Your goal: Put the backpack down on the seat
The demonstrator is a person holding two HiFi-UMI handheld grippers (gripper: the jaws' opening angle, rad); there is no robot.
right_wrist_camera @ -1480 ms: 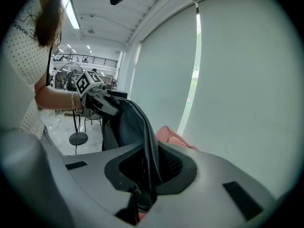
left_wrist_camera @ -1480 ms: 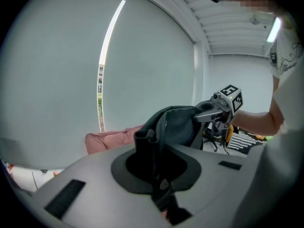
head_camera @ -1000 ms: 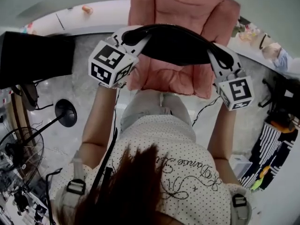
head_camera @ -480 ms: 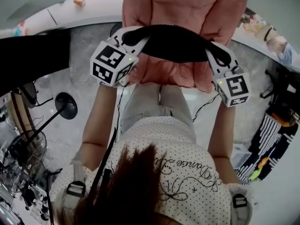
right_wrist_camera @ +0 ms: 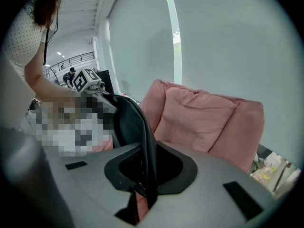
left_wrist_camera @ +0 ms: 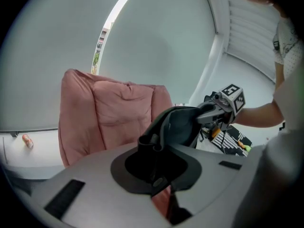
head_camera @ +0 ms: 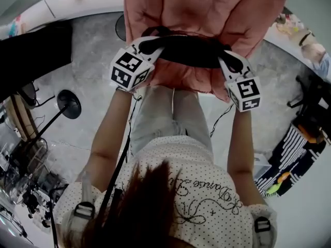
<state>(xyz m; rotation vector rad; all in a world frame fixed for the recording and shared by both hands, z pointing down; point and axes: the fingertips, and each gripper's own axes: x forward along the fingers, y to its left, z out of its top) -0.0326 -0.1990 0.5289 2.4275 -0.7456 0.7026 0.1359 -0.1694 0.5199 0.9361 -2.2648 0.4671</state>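
Grey floor [head_camera: 93,50] bare beside pink seat [head_camera: 207,9], black backpack [head_camera: 189,50] over its edge, left tool [head_camera: 149,44], right tool [head_camera: 229,65] clamped on it

Studio-like workspace: polished grey floor [head_camera: 88,61], floor stand [head_camera: 69,103], loose cables [head_camera: 221,119].

The backpack [head_camera: 189,50] looks like black, matt, synthetic cloth with a smooth, rather stiff strap edge, while the left tongs [head_camera: 147,44] and the right tongs [head_camera: 230,61] have shells of smooth matt plastic, pale grey with darker matt inlays round the jaws. The seat [head_camera: 207,9] is soft, thickly padded pink cloth, dull in finish, with stitched seams and puffy folds. The floor [head_camera: 93,50] looks like grey veined stone or tile with a low sheen, and the person's shirt [head_camera: 201,174] is thin pale cloth printed with small dark dots.
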